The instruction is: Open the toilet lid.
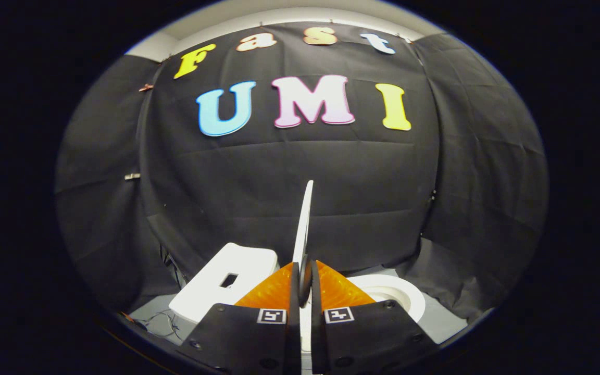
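Note:
The white toilet lid (304,219) stands on edge, raised nearly upright, its thin rim rising from between my fingers toward the black cloth. My gripper (305,278) is shut on the lid's edge, with both orange-backed fingers (274,291) pressing it from either side. To the right of the fingers lies the white toilet bowl (399,294) with its seat uncovered. To the left of the fingers sits the white tank (227,284), which has a dark rectangular opening on its top.
Black cloth walls close in behind and on both sides of the toilet. Thin cables (162,320) lie on the pale floor left of the tank. A strip of pale floor (446,323) shows right of the bowl.

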A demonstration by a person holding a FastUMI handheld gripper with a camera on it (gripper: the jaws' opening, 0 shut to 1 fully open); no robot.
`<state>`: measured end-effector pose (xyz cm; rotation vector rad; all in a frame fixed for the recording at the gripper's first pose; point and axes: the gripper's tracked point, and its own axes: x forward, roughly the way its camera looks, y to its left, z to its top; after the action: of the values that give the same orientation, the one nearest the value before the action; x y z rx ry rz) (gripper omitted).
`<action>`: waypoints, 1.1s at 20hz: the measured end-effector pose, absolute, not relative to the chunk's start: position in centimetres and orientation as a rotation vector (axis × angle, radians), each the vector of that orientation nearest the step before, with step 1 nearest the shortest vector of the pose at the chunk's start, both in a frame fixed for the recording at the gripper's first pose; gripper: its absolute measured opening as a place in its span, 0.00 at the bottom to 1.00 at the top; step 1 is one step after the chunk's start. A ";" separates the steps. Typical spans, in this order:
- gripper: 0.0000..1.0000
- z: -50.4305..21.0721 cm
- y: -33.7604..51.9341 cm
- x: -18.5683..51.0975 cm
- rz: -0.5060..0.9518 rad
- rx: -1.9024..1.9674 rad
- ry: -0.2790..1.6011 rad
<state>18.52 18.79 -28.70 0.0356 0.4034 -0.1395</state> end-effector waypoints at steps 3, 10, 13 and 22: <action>0.14 -28.9 21.5 18.9 -0.099 -0.003 0.407; 0.21 -30.4 27.6 19.7 0.022 -0.085 0.432; 0.30 -31.7 29.2 19.4 0.064 -0.048 0.461; 0.99 -28.3 30.2 18.4 0.147 0.031 0.419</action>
<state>18.43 30.19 -28.25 0.0308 0.4190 0.1466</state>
